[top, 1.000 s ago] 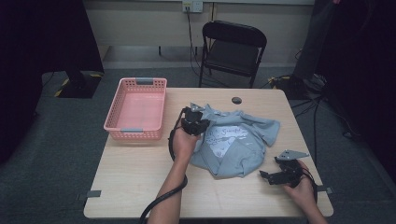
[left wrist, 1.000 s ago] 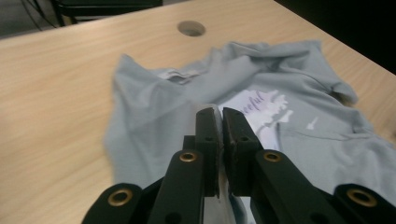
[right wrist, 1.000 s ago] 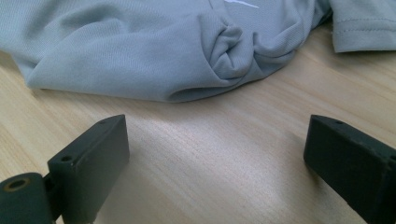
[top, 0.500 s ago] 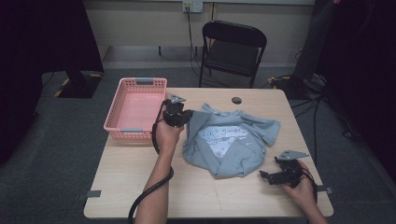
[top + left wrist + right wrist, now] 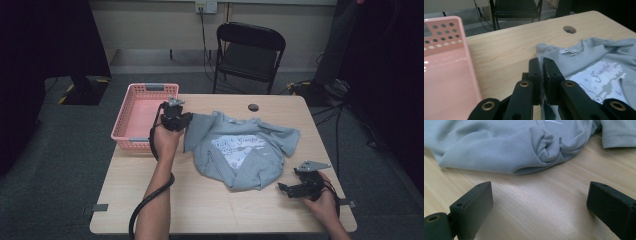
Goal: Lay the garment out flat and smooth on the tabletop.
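Observation:
A light grey T-shirt [image 5: 240, 147] with a white print lies crumpled on the wooden table [image 5: 200, 200]. My left gripper [image 5: 181, 120] is shut on the shirt's left edge and lifts it beside the pink basket. In the left gripper view the jaws pinch a fold of the grey cloth [image 5: 541, 62]. My right gripper [image 5: 290, 190] rests on the table at the shirt's lower right, open. In the right gripper view its wide-apart jaws frame bare wood in front of the bunched shirt [image 5: 506, 147].
A pink plastic basket [image 5: 142, 112] stands at the table's left, close to my left hand. A small dark round cap [image 5: 253, 107] sits near the far edge. A black folding chair [image 5: 247, 55] stands behind the table.
My left gripper has moved left toward the basket, dragging the shirt's edge with it and stretching the shirt out. The right gripper has stayed put.

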A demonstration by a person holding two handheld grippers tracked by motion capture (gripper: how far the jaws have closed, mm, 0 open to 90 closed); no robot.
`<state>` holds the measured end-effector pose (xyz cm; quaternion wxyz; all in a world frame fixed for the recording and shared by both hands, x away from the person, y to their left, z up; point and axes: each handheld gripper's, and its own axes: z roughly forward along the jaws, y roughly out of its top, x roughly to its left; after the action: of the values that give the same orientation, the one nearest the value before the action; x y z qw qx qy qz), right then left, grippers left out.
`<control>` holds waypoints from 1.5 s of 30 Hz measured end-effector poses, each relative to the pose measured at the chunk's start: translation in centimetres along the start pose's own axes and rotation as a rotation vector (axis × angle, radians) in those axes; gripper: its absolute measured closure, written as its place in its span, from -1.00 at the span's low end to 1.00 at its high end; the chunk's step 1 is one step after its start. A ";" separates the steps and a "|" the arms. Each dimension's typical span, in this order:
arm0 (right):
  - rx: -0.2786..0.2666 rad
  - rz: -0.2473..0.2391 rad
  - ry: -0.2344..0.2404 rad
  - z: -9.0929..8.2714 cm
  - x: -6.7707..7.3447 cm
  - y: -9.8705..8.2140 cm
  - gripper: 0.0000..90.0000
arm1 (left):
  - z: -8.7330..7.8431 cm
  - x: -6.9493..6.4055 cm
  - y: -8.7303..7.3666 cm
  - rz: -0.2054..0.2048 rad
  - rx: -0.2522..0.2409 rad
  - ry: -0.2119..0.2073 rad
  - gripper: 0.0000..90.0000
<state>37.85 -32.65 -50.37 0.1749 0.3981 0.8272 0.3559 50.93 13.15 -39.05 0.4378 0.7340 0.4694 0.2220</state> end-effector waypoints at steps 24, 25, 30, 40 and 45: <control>0.000 0.001 -0.001 0.0 0.0 0.0 -0.88 | -1.7 3.7 -3.3 -0.051 0.011 0.144 0.58; 0.000 0.001 -0.001 0.0 0.0 0.0 -0.88 | -1.7 3.6 -3.3 -0.060 0.002 0.149 0.25; 0.001 0.006 -0.008 0.0 0.0 0.0 -0.88 | -2.3 2.5 -3.5 -0.036 -0.045 0.118 -0.43; 0.000 0.007 -0.009 0.0 0.0 0.0 -0.88 | -2.9 -0.5 -4.2 0.022 -0.054 0.042 -0.66; 0.001 0.007 -0.009 0.0 0.0 0.0 -0.88 | -2.4 -1.9 -4.8 0.051 -0.039 0.015 -0.66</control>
<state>37.81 -32.65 -50.37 0.1771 0.4027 0.8251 0.3545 45.86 13.36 -41.70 0.4427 0.7353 0.4494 0.2478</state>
